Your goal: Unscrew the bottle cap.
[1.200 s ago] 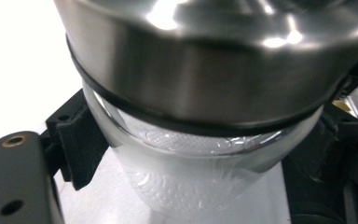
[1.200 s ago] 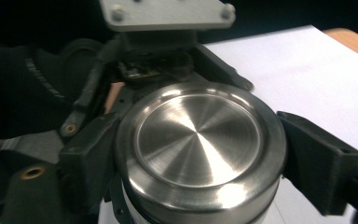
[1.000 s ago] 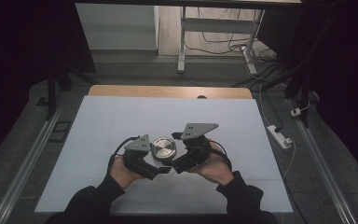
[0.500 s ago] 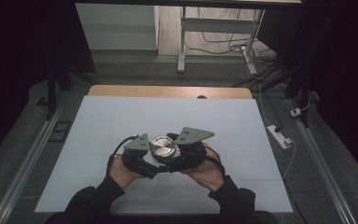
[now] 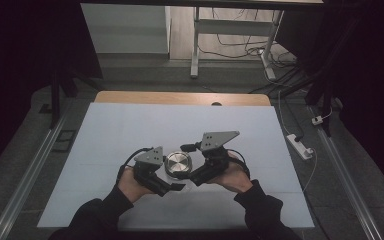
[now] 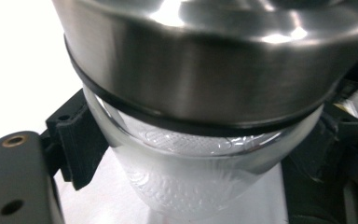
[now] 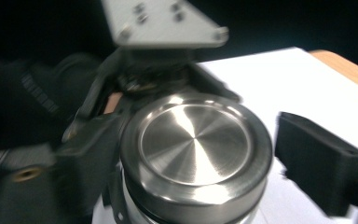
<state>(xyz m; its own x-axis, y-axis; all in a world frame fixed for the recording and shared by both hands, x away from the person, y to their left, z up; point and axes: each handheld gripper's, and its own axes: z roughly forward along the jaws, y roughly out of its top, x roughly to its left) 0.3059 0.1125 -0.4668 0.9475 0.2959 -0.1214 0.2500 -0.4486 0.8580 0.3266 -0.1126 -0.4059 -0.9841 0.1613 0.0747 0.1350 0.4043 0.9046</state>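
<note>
Two grippers meet at one glass jar (image 5: pixel 178 170) near the front middle of the white table (image 5: pixel 130 125). Left gripper (image 6: pixel 186 186): its jaws are clamped on the jar's patterned glass body just below the lid, a black pad (image 6: pixel 77 140) pressed flat against the glass. Right gripper (image 7: pixel 200 163): its jaws straddle the brushed-steel lid (image 7: pixel 196 144), and they have just been opening; the far jaw stands clear of the rim with white table showing between, while the near one sits blurred right beside it. That lid sits on the jar with a black seal ring (image 6: pixel 168 123) under its edge. From the high view, both hands flank the jar, forearms in dark sleeves.
</note>
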